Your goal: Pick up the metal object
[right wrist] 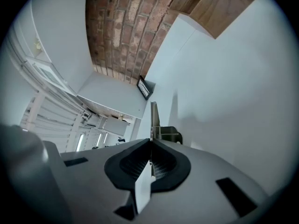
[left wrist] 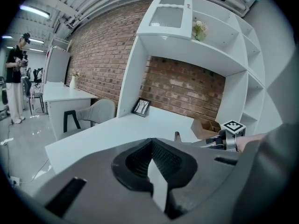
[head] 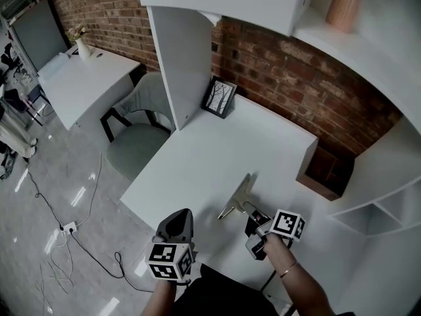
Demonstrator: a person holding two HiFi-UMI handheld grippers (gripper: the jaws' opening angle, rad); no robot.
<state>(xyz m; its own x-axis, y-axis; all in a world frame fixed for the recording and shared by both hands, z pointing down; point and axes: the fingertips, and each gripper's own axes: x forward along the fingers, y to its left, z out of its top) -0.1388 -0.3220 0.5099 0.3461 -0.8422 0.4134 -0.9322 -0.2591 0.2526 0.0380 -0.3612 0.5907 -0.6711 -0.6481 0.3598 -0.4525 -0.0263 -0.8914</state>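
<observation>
Left tool (left wrist: 150,146): nearest thing, low at the worktop's near edge. Jaws clenched together, nothing between them. It sits left of the metal object (head: 237,195) and apart from it.

Right tool (right wrist: 150,146): jaws clamped on the near end of the metal object. In the right gripper view the thin plate comes straight out of the jaw seam, edge-on, with a small bracket-like part just past the tips. The right hand (head: 275,247) is behind the marker cube, with a thin band on the wrist.

Metal object: narrow, flat, silvery strip on the near right part of the white worktop (head: 210,147). Its long axis points away toward the back wall. Can't tell whether the far end rests on the surface or is lifted.

Further out:
- Open wooden box (head: 325,172) at the worktop's right edge, beside the white shelving.
- Black picture frame (head: 219,97) leaning at the back left corner, next to a white upright panel, with the brick wall (head: 296,78) behind.
- Pink vase (head: 345,4) on an upper shelf.

Left of the worktop: a cable (head: 85,242) trails over the glossy floor. A grey-green chair (head: 135,140) stands just beside the worktop. Past it is a second white desk (head: 85,84) carrying a small vase (head: 83,48).

Farthest, in the left gripper view: a person (left wrist: 16,78) in a dark top, standing at the far left.
</observation>
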